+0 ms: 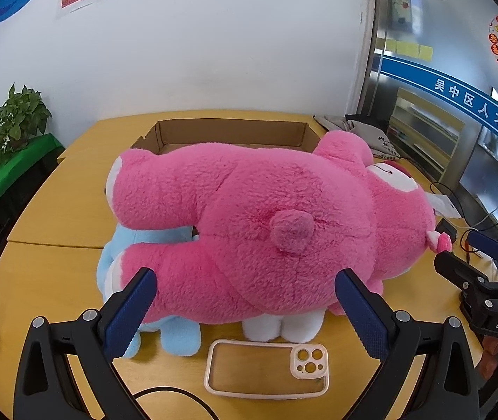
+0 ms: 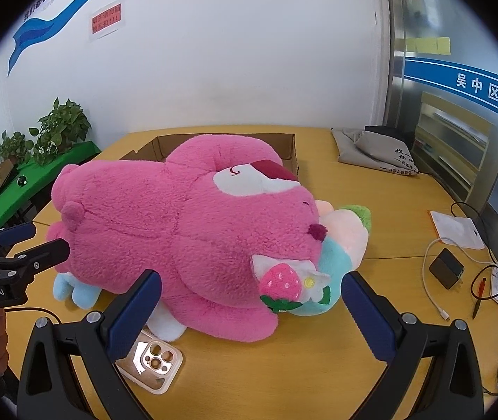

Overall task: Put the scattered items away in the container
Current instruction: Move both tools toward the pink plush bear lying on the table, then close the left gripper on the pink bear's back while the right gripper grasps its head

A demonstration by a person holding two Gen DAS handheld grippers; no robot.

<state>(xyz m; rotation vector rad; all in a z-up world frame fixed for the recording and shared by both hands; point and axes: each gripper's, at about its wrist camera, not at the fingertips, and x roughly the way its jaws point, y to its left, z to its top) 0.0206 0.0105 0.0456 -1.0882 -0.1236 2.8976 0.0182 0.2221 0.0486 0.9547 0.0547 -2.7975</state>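
Currently | pink bear [image 1: 266, 217] lying lengthwise left-right | head right

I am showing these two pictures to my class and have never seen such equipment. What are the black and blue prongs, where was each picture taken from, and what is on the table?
A person holds a two-finger tool in each hand. Each picture comes from a camera on one tool, looking along its fingers. The left gripper and right gripper are both open and hold nothing. On the yellow wooden table a big pink plush bear lies over a light blue plush toy. A clear phone case with a pinkish rim lies nearer the cameras, and an open cardboard box stands behind the bear.
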